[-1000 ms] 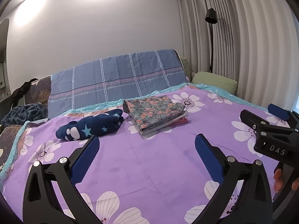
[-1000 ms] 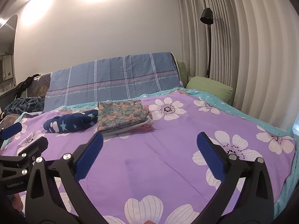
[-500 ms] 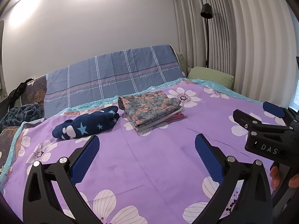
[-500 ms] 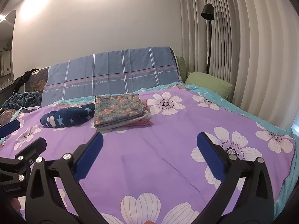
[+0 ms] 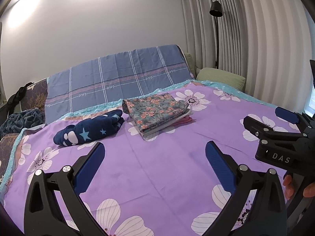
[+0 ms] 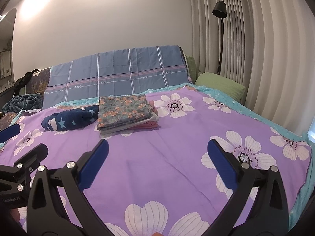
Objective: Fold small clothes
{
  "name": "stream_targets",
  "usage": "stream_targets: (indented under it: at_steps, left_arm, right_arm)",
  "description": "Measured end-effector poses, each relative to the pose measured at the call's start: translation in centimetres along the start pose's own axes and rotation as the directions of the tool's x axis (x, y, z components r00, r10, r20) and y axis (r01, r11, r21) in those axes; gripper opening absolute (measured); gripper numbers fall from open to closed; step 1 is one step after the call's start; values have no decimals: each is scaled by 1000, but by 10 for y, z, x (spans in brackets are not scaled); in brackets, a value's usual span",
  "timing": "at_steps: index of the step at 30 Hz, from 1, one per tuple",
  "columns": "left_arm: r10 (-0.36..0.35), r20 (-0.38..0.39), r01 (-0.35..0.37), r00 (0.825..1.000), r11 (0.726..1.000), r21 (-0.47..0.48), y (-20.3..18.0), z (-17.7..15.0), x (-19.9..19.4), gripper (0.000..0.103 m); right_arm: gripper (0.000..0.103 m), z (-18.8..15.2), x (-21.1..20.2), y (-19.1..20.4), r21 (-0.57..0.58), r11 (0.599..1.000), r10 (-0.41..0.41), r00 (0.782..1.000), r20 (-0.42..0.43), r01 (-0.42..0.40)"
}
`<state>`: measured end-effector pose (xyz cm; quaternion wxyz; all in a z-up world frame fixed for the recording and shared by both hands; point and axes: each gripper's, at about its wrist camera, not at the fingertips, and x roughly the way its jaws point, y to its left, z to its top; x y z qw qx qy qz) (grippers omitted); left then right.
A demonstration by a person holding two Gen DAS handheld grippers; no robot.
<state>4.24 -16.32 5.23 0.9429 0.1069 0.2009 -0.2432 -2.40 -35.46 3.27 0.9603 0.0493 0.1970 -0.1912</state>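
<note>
Both spread, empty tongs have tilted slightly; navy star garment (image 5: pixel 89 129) lies ahead toward the bed's (image 5: pixel 157 169) head edge, long axis crosswise, nearer the left tongs (image 5: pixel 153 157) than the right tongs (image 6: pixel 157 155).

Purple floral bedspread (image 5: pixel 157 167), blue plaid cover (image 5: pixel 118 80) behind, green pillow (image 6: pixel 220 85), black floor lamp (image 6: pixel 219 9), pleated curtains (image 6: pixel 265 49)

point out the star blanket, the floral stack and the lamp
star blanket (image 5: pixel 88 131), left wrist view, middle of the roll
floral stack (image 6: pixel 124 112), right wrist view, top floral piece
lamp (image 6: pixel 220 8), right wrist view, black shade
</note>
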Motion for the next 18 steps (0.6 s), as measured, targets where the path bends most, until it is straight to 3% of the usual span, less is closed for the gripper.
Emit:
stream_targets:
  at_steps: [18]
  left_arm:
    - [1,-10,-1,1000,1000,1,0,-2,3,102]
  right_arm:
    - [101,-4,2,0,-11,1000,0,1000,-6,0]
